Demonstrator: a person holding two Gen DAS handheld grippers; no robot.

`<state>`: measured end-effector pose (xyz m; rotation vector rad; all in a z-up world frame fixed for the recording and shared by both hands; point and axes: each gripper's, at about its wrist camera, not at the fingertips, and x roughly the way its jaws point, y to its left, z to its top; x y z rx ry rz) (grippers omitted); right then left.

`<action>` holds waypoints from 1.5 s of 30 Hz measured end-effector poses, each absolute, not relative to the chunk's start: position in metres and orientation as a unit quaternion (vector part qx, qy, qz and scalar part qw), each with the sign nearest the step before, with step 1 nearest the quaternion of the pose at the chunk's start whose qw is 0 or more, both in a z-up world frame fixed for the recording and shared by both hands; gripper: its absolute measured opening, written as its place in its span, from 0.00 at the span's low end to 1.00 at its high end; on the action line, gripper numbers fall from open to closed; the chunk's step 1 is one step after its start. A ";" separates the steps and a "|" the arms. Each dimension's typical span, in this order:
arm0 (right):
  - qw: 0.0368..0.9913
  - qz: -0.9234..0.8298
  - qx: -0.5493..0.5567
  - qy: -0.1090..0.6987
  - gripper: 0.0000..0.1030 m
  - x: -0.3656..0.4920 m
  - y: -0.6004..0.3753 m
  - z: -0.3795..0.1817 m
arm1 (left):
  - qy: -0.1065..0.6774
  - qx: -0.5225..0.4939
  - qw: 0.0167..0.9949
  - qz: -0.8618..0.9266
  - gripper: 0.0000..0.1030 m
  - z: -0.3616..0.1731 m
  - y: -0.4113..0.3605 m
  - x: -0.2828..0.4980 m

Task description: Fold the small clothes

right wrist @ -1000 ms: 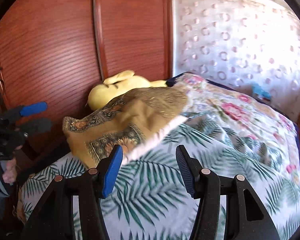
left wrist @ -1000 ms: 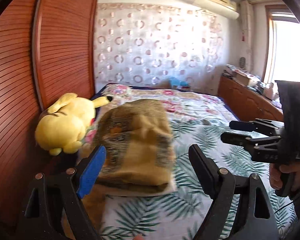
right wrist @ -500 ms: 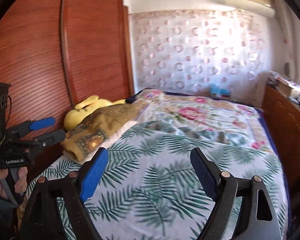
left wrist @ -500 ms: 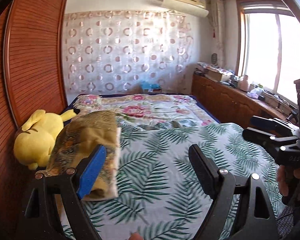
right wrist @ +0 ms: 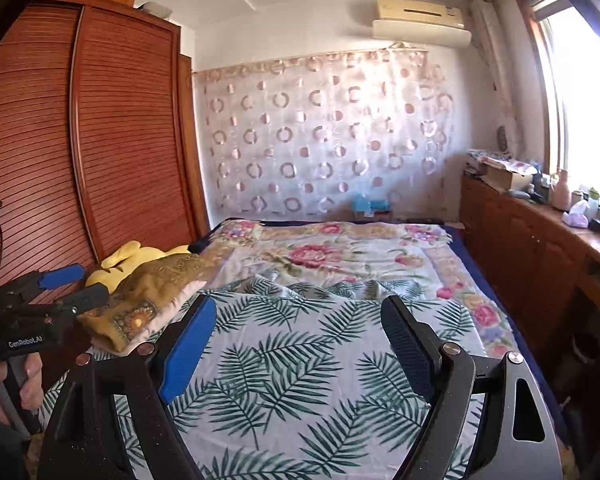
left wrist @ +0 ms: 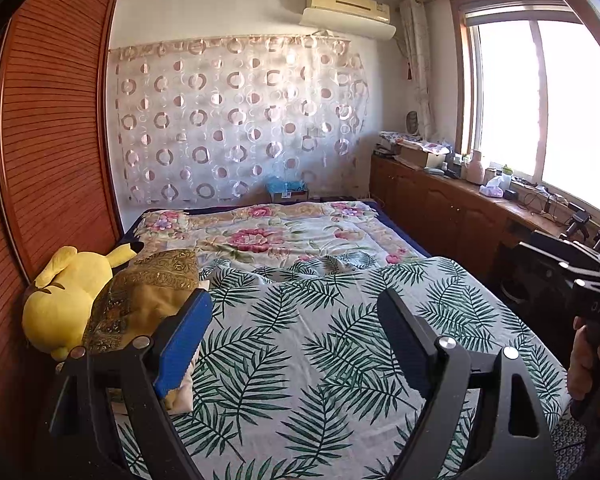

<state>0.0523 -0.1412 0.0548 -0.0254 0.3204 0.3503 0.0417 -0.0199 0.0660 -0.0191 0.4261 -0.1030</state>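
A folded mustard-gold patterned cloth point(left wrist: 140, 300) lies at the left edge of the bed, against a yellow plush toy point(left wrist: 60, 300). It also shows in the right wrist view point(right wrist: 156, 292). My left gripper point(left wrist: 292, 324) is open and empty, held above the leaf-print sheet to the right of the cloth. My right gripper point(right wrist: 300, 328) is open and empty over the middle of the bed. The left gripper shows at the left edge of the right wrist view point(right wrist: 72, 284), with its jaws apart. The right gripper's body shows at the right edge of the left wrist view, its fingertips unclear.
The bed carries a leaf-print sheet point(left wrist: 340, 340) in front and a floral blanket point(left wrist: 268, 232) behind. A slatted wooden wardrobe point(left wrist: 48, 160) stands along the left. A wooden cabinet point(left wrist: 460, 216) with clutter runs under the window on the right.
Both grippers have pulled back and up from the folded cloth, which stays beside the plush toy. The views have swung right, toward the middle of the bed and the room.
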 end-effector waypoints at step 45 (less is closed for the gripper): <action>0.971 0.174 -0.015 0.162 0.83 0.050 -0.155 0.062 | 0.207 -0.008 0.978 -0.036 0.83 0.064 -0.018 0.040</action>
